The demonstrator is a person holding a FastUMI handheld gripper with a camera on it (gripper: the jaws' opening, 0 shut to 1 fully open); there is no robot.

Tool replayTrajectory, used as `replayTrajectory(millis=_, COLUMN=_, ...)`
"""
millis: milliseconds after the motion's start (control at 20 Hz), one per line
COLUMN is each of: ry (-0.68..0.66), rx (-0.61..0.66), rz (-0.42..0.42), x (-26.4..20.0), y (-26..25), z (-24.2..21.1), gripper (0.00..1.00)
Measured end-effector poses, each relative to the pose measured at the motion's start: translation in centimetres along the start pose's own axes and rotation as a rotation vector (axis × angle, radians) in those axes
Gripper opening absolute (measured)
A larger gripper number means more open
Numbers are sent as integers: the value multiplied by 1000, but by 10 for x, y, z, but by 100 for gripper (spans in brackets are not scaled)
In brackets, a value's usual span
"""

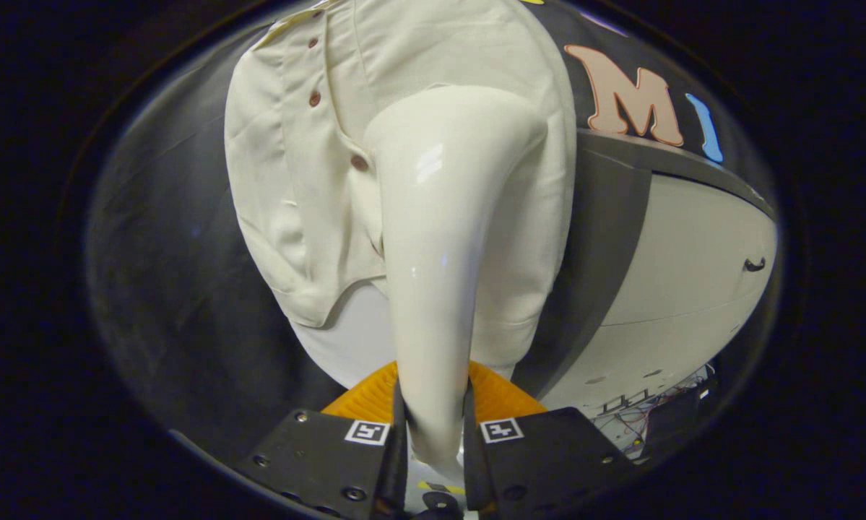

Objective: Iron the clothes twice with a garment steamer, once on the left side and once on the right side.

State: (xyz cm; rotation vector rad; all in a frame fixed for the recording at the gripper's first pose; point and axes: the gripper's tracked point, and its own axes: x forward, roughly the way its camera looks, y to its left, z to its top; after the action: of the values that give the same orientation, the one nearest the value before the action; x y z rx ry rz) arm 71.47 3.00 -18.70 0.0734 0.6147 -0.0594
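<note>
My gripper (433, 433) has both fingers pressed on the garment steamer (447, 238) handle. Steamer head lies against the cream shirt (295, 180), just right of its button placket. White table (693, 274) sits beyond, right of the steamer.

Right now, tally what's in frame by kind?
Garment steamer: 1, gripper shut on its handle
Cream shirt: 1, hanging just beyond the steamer head
Shirt buttons visible: 4
White table: 1
Total: 7

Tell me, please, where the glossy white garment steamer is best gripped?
At its slim handle end, from below along its length: the glossy white garment steamer narrows there, where the gripper is shut on it, widening toward the cream buttoned shirt.
</note>
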Motion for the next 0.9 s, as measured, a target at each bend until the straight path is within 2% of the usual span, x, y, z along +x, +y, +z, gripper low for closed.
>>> replayTrajectory(millis=400, ry=71, rx=-69, rz=-3, x=-2, y=-8, z=-48, gripper=32)
replayTrajectory(millis=700, ry=64, rx=-43, rz=15, x=-19, y=-7, z=-49, gripper=32)
replayTrajectory(millis=900, ry=27, rx=-29, rz=12, x=-48, y=-11, z=-38, gripper=32)
